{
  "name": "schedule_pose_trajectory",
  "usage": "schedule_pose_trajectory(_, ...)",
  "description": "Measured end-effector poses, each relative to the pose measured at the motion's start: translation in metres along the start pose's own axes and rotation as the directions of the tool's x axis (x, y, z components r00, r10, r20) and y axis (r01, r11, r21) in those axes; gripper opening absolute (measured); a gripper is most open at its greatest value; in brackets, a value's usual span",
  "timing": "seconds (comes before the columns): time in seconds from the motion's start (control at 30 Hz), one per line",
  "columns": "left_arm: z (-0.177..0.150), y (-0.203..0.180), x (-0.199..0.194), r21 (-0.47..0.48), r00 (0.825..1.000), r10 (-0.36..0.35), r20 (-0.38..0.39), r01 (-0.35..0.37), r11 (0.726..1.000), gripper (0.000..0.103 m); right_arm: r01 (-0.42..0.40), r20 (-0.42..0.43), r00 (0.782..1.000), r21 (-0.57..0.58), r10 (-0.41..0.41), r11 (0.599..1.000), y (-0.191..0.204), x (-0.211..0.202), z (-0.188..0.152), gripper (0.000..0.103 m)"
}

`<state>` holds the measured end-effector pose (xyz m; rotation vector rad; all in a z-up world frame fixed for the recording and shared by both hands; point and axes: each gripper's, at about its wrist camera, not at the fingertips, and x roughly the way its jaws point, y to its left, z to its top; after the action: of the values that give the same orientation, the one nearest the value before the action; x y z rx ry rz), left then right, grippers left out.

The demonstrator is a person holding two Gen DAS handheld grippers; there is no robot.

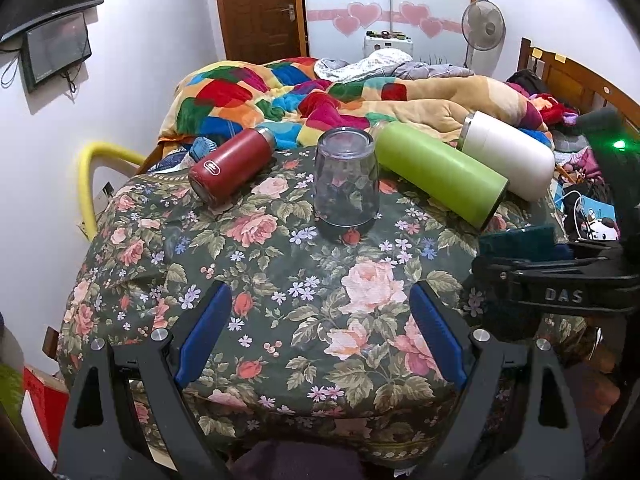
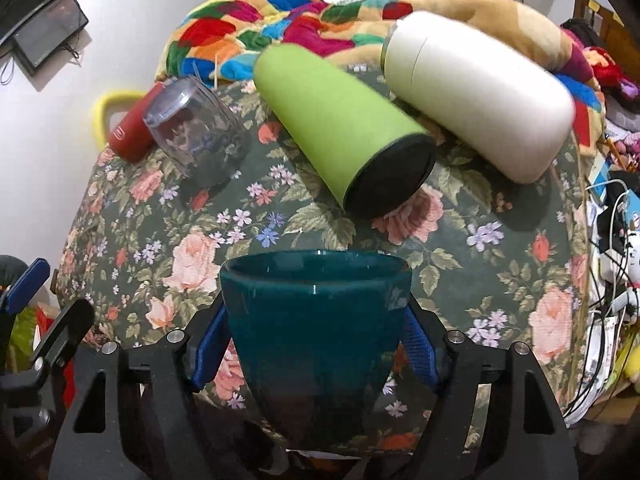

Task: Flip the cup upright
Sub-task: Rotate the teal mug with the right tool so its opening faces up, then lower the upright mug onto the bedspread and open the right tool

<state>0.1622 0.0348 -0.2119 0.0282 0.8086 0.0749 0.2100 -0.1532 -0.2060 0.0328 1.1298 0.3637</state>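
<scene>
My right gripper (image 2: 316, 344) is shut on a dark teal cup (image 2: 316, 320), which I hold mouth up above the near part of the floral tablecloth (image 2: 500, 280). A sliver of the cup (image 1: 516, 240) and the right gripper (image 1: 560, 280) show at the right edge of the left wrist view. My left gripper (image 1: 320, 320) is open and empty above the near middle of the table. A clear glass tumbler (image 1: 346, 184) stands upside down at the table's middle; it also shows in the right wrist view (image 2: 196, 136).
Three flasks lie on their sides at the table's far part: a red flask (image 1: 232, 166), a green flask (image 1: 440, 174) and a white flask (image 1: 508, 152). A bed with a colourful quilt (image 1: 280, 96) lies behind. Cables and clutter (image 2: 612, 240) sit off the right edge.
</scene>
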Motion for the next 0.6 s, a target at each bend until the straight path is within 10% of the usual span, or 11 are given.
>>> schedule_pose_trajectory(0.6,0.006,0.003,-0.003,-0.018,1.0,-0.004,0.018,0.004,1.0,0.09,0.057,0.054,0.997,-0.127,-0.05,0.99,0.025,-0.009,0.003,0.072)
